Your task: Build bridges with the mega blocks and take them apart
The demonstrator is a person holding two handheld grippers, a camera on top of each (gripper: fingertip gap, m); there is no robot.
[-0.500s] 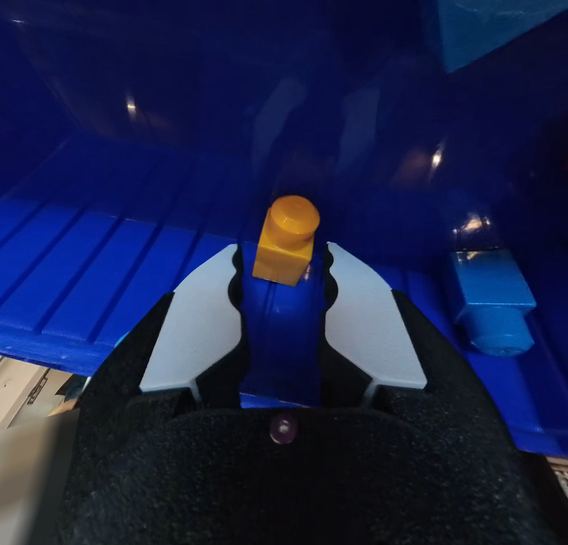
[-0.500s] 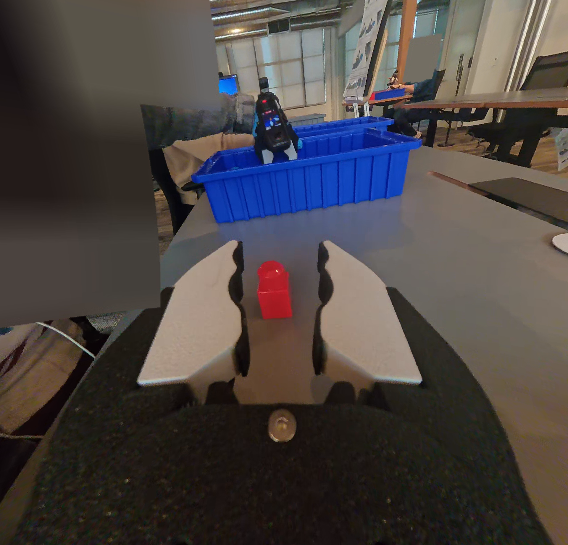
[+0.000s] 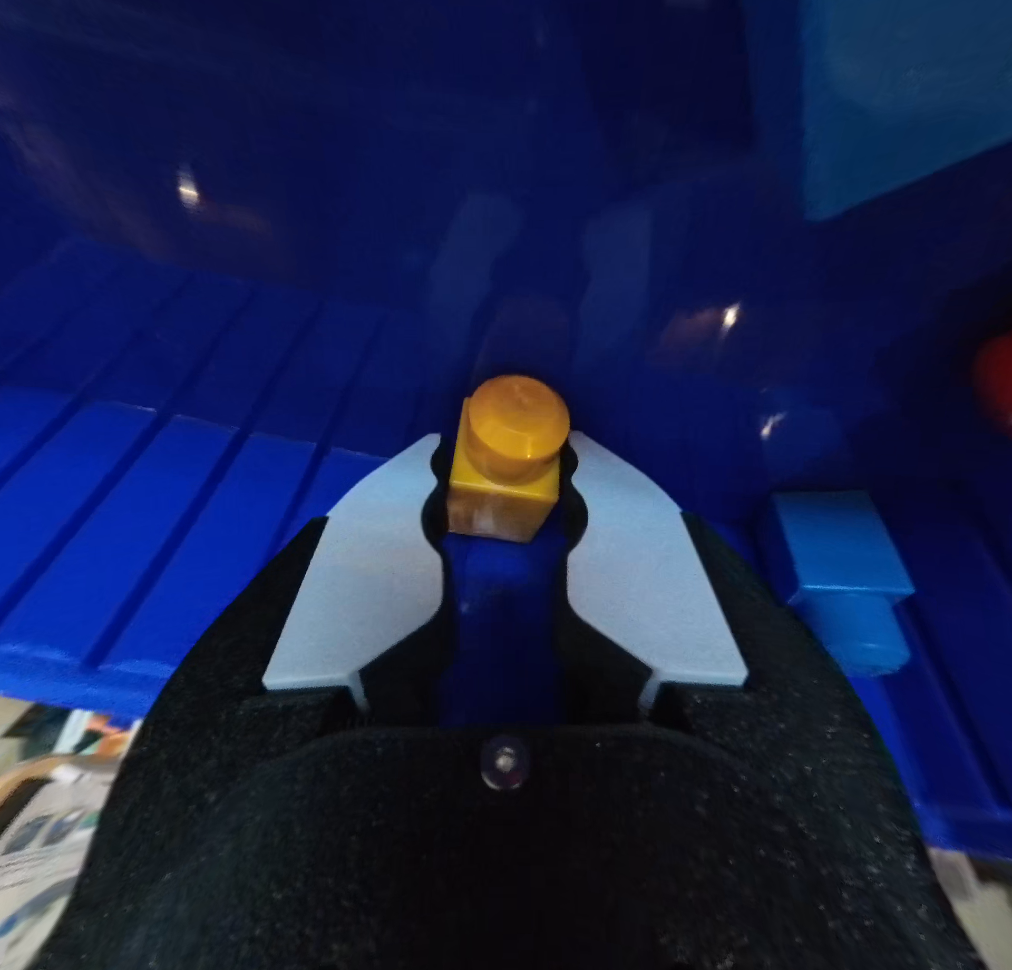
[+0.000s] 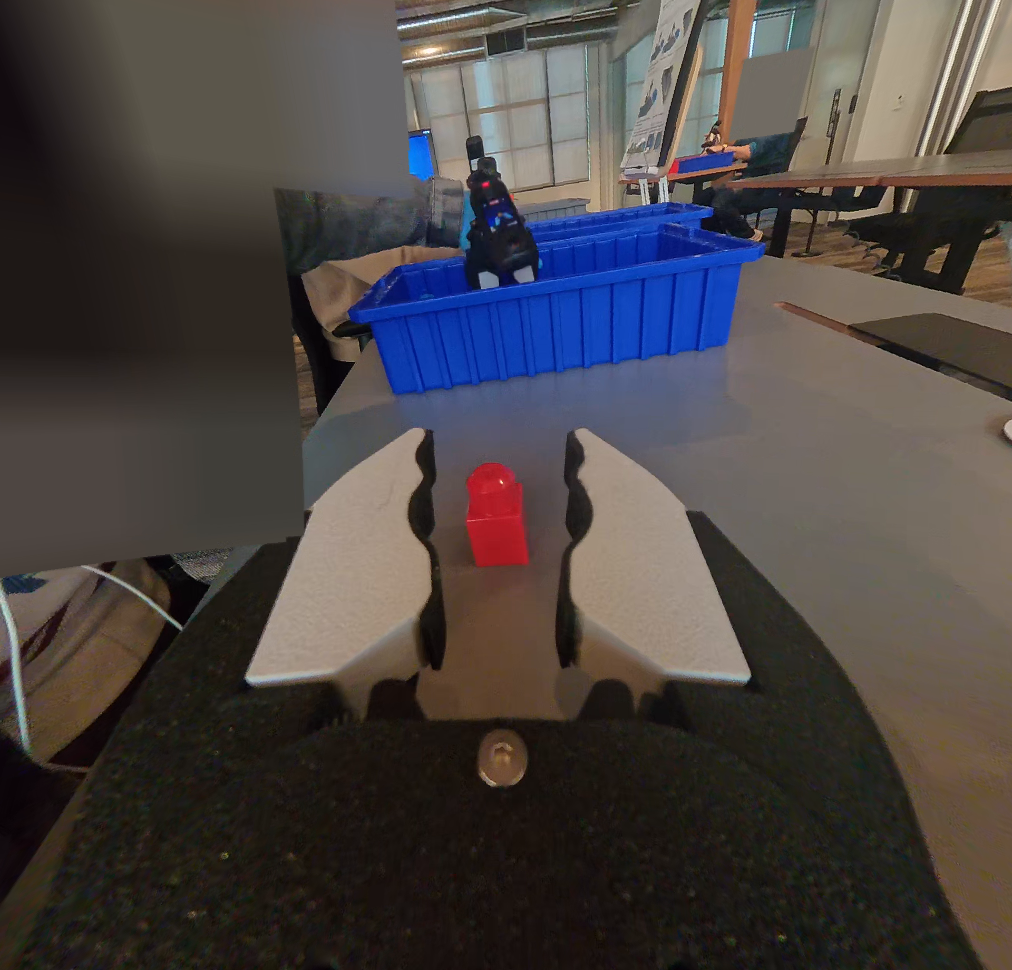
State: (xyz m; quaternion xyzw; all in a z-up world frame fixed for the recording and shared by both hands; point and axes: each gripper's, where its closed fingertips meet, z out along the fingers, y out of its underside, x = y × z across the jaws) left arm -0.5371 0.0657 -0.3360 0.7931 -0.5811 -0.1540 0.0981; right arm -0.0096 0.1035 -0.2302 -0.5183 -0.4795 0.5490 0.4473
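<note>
orange block, inside the blue bin, sits between our left gripper tips, narrowly parted, contact unclear. beyond the bin's near wall on the table, our right gripper, wide apart, straddles a red block. we should close squarely on flat sides.

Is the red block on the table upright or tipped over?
Upright. The red block stands on the grey table with its stud on top, untouched between the open right tongs.
</note>
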